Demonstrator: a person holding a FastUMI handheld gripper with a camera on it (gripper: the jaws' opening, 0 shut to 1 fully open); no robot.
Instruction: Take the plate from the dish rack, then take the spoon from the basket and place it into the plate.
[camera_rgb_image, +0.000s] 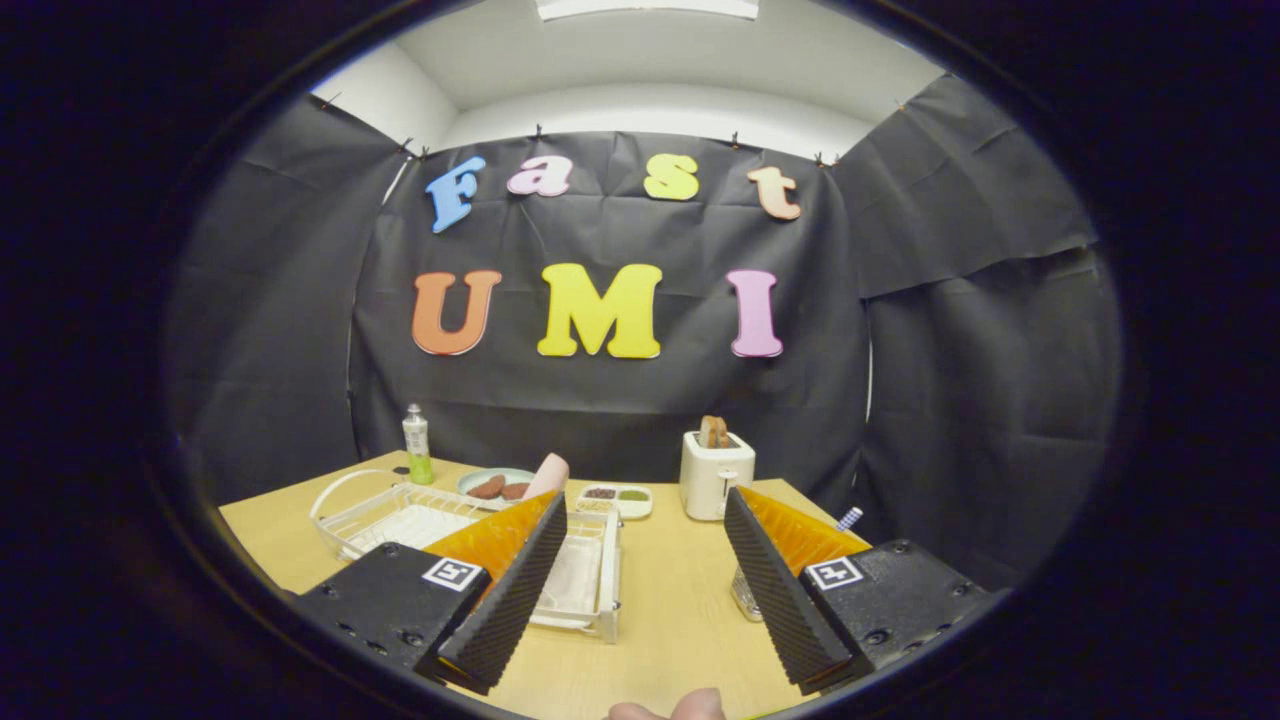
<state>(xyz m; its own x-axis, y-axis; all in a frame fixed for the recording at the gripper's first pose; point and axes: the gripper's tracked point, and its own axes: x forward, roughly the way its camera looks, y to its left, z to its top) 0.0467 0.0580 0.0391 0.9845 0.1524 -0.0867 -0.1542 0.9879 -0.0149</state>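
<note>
The jaws stand wide open and empty above the bench (660, 600). The pink plate (549, 474), upright in the dish rack (400, 515) just beyond them, is probably rigid, smooth and breakable; grip its exposed upper rim.

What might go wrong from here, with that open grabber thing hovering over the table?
The tool is open and holds nothing, with bare table between its fingers. Possible risks:
1. The white dish rack lies partly behind one finger, so reaching in may bump its wire rim and shove it.
2. A small clear container sits close against the other finger; a sideways move could knock it over.
3. The toaster holding bread stands just beyond, so a long reach might hit it.
</note>
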